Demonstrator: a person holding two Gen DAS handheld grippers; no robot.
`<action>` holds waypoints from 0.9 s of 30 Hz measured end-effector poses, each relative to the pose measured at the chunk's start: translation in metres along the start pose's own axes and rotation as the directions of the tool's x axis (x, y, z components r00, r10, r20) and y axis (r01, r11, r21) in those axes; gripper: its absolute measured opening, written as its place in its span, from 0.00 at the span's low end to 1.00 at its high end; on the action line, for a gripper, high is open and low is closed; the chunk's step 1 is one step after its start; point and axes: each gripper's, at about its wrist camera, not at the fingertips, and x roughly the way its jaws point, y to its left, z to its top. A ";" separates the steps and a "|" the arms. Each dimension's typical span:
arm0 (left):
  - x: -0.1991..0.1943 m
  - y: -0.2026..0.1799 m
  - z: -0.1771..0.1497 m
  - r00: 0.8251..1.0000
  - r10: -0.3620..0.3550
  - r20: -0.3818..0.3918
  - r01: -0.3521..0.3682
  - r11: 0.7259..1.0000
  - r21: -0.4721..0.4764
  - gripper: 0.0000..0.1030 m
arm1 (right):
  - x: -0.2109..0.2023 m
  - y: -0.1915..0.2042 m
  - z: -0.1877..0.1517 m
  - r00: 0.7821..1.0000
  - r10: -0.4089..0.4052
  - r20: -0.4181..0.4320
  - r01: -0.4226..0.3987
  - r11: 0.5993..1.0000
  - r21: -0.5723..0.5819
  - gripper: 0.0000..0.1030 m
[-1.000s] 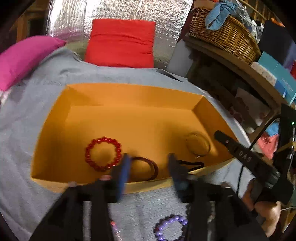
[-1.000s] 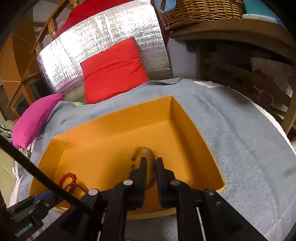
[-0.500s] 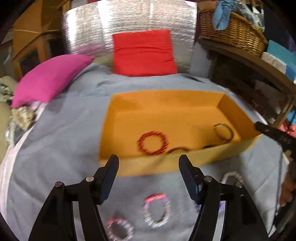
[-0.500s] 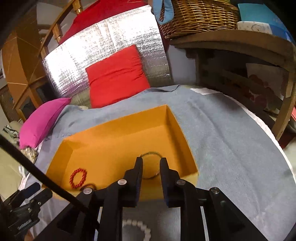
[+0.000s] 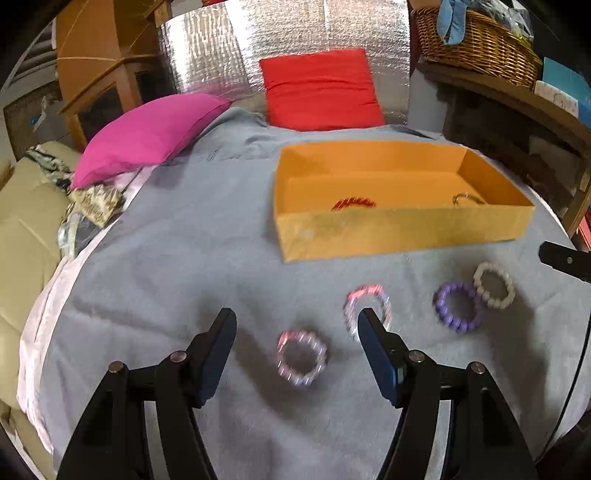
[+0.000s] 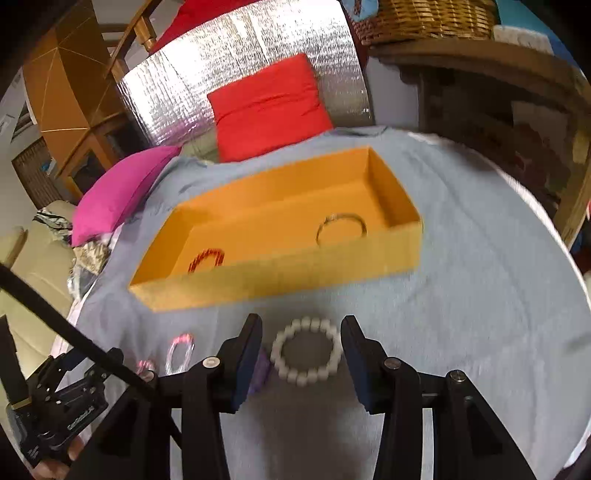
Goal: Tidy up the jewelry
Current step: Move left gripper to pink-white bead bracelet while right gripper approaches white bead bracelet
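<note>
An orange box [image 5: 399, 232] stands on the grey blanket [image 5: 184, 258]. It holds a red bead bracelet [image 5: 352, 203] and a thin metal bangle [image 6: 341, 229]. In front of the box lie two clear pinkish bracelets [image 5: 301, 357] [image 5: 367, 306], a purple one [image 5: 458, 306] and a white one [image 5: 495, 285]. My left gripper [image 5: 295, 325] hangs open above the nearer pinkish bracelet, holding nothing. The jaws of my right gripper [image 6: 301, 332] are opening. The white bracelet [image 6: 306, 350] lies on the blanket between them, untouched, and its left finger half hides the purple bracelet [image 6: 260, 369].
A pink cushion [image 5: 147, 133] and a red cushion [image 5: 321, 88] lie beyond the box, before a silver foil panel [image 5: 288, 29]. A wooden shelf with a wicker basket [image 5: 476, 40] stands at the right. A beige sofa [image 5: 26, 229] borders the left.
Both grippers drew back from over the box to the blanket in front of it. The right gripper left the bangle in the box and opened; the left one widened.
</note>
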 end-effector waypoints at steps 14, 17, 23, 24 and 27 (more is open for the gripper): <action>0.004 0.019 -0.010 0.999 0.036 -0.019 -0.036 0.999 0.019 0.67 | 0.009 -0.001 -0.025 0.996 0.004 -0.087 -0.001 0.999 0.032 0.47; 0.009 0.024 -0.010 0.998 0.050 -0.034 -0.049 0.999 0.021 0.67 | 0.016 0.001 -0.026 0.993 0.011 -0.114 -0.007 0.999 0.035 0.47; 0.027 0.037 -0.013 0.992 0.070 -0.105 -0.068 0.997 0.020 0.67 | 0.025 0.005 -0.026 0.990 0.004 -0.142 0.001 0.999 0.033 0.47; 0.029 0.039 -0.013 0.991 0.073 -0.116 -0.071 0.997 0.019 0.67 | 0.026 0.006 -0.026 0.989 0.002 -0.145 0.003 0.999 0.032 0.47; 0.034 0.048 -0.015 0.986 0.074 -0.147 -0.075 0.997 0.004 0.67 | 0.030 0.005 -0.027 0.986 0.019 -0.165 -0.013 0.999 0.039 0.47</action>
